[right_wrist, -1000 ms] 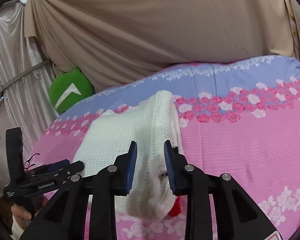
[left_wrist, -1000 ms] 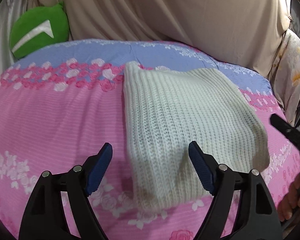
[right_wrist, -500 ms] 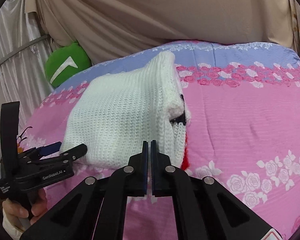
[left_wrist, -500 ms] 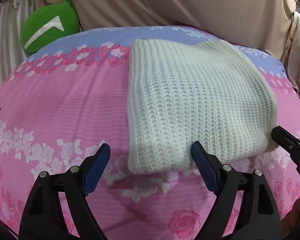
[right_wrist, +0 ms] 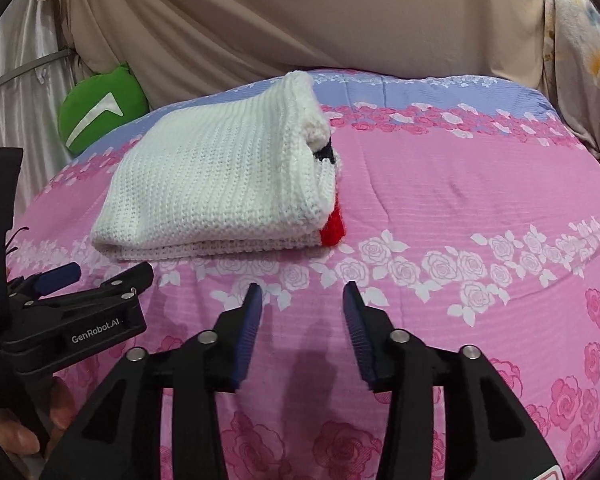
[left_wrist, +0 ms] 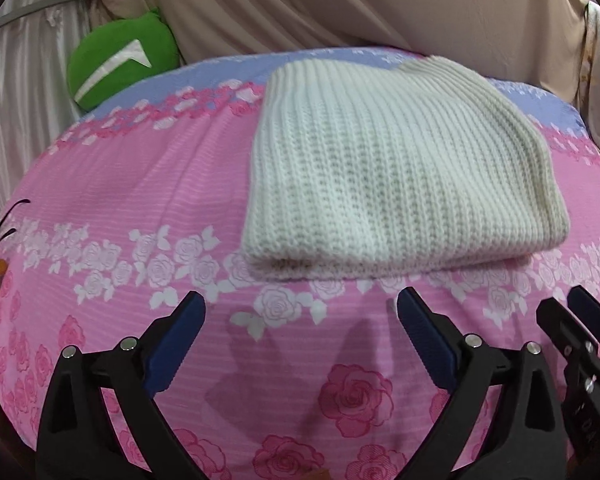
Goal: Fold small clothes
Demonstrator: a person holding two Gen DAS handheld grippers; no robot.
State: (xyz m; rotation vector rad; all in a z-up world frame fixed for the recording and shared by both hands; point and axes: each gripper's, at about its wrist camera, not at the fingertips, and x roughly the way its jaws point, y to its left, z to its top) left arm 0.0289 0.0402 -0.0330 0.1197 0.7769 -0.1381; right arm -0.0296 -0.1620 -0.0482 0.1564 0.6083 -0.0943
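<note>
Near: left gripper jaws opening, empty; right gripper jaws opening, empty. Both over pink bedspread. Ahead: white knit garment, folded, lying flat, long axis approx. across the view, just beyond left gripper, which is nearer.

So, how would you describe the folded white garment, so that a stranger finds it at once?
Look at the pink rose-patterned bedsheet in front of the beige curtain. On it lies the folded white knit garment, apart from the green cushion. It is the only ribbed white thing, with red yarn showing at one edge.
</note>
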